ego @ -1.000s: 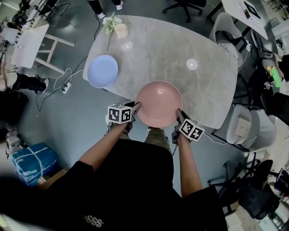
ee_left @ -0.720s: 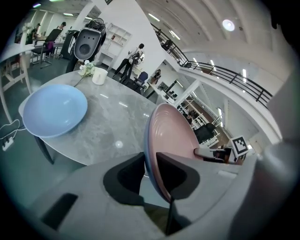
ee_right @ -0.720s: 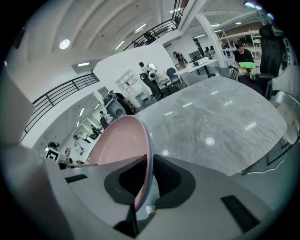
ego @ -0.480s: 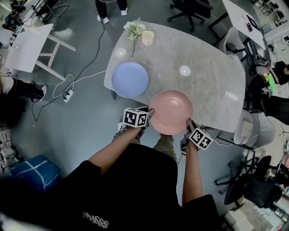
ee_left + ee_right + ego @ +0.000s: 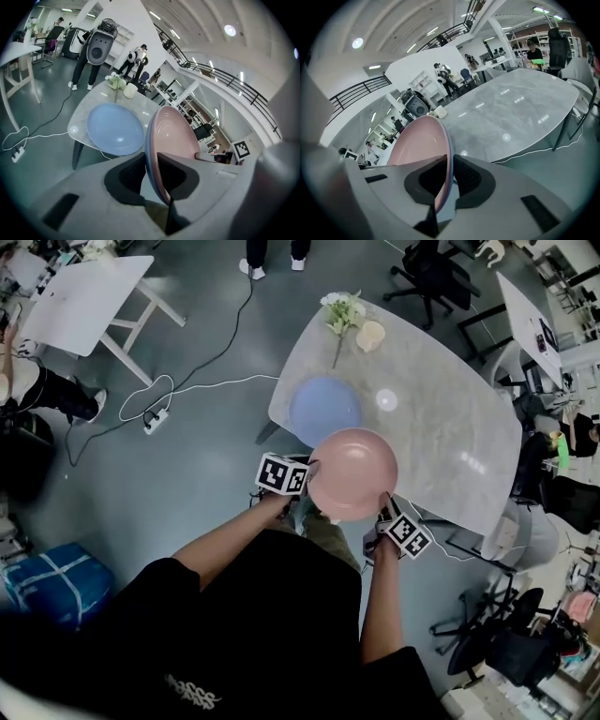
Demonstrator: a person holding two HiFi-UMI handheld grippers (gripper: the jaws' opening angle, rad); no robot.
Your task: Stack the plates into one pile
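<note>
Holding pink plate [image 5: 352,472] level, hollow up, over the table [image 5: 450,442] edge.
Left tool [image 5: 307,476], just tightened, at 9 o'clock and right tool [image 5: 382,505] at 5 o'clock clamp its rim; blue plate [image 5: 322,407] at 11 o'clock.

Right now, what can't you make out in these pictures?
- Head view: pink plate covers near rim of blue plate; gap between them unclear.
- Head view: cup contents too small to see.
- Head view: top edge cuts off a standing person above the shins.
</note>
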